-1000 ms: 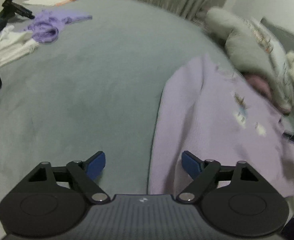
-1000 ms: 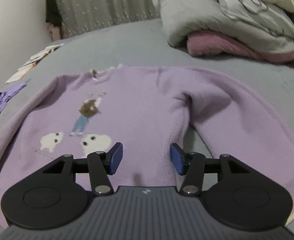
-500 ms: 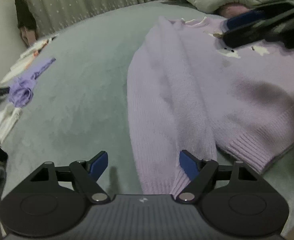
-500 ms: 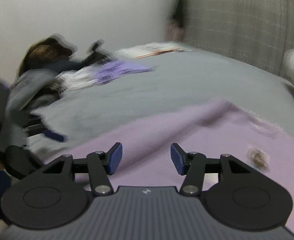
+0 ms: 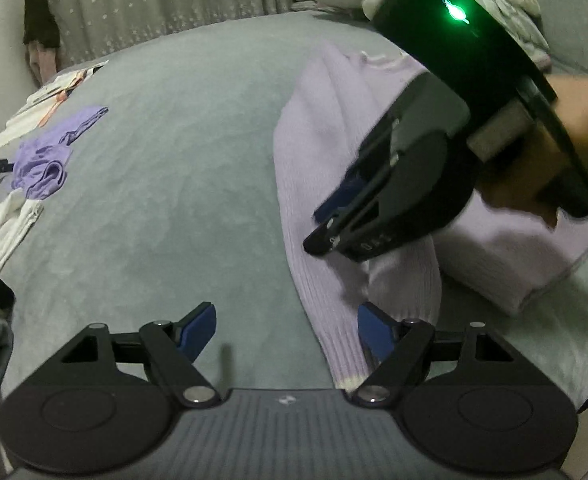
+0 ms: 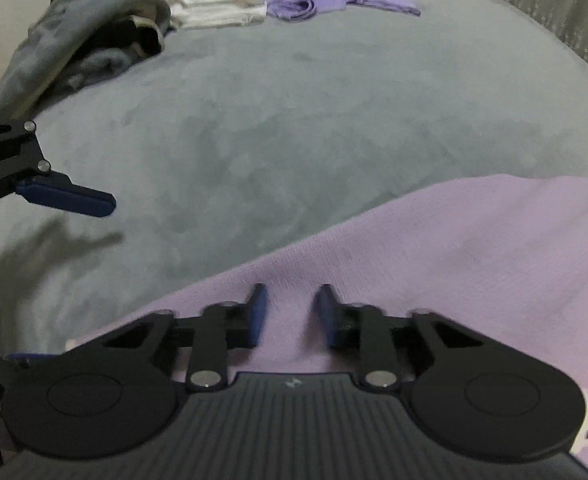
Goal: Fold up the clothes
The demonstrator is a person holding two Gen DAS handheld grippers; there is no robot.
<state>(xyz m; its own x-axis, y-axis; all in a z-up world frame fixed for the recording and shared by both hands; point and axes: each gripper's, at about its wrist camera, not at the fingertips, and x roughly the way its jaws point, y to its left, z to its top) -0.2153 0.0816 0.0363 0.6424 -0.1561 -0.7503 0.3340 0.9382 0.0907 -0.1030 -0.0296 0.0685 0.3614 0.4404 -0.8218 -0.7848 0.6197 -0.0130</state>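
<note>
One grey bed (image 5: 174,200) carries everything. Across its near right part lies the lilac sweater (image 5: 321,152), front up, with its left sleeve running straight down toward the near edge and the cuff ending just inside the left claw (image 5: 286,328). Along the far left edge sit a grey heap of clothes (image 6: 74,40), a white garment (image 5: 2,228) and a crumpled purple garment (image 5: 42,164), well apart from the sweater.

A second ago the right claw (image 5: 317,228) looked over the sweater's pictured chest toward the pillows. Now it has swung across to the left sleeve, faces the heaps at the far left edge, and fills the upper right of the left view, gripped by a hand (image 5: 553,152). Its jaws have just been closing: half a second ago they stood moderately apart over the knit, and now they are drawn narrow, tips down on the sleeve with the knit between them.

By contrast, the left claw is unchanged, jaws wide, pressing on nothing, the cuff beside its right pad.
</note>
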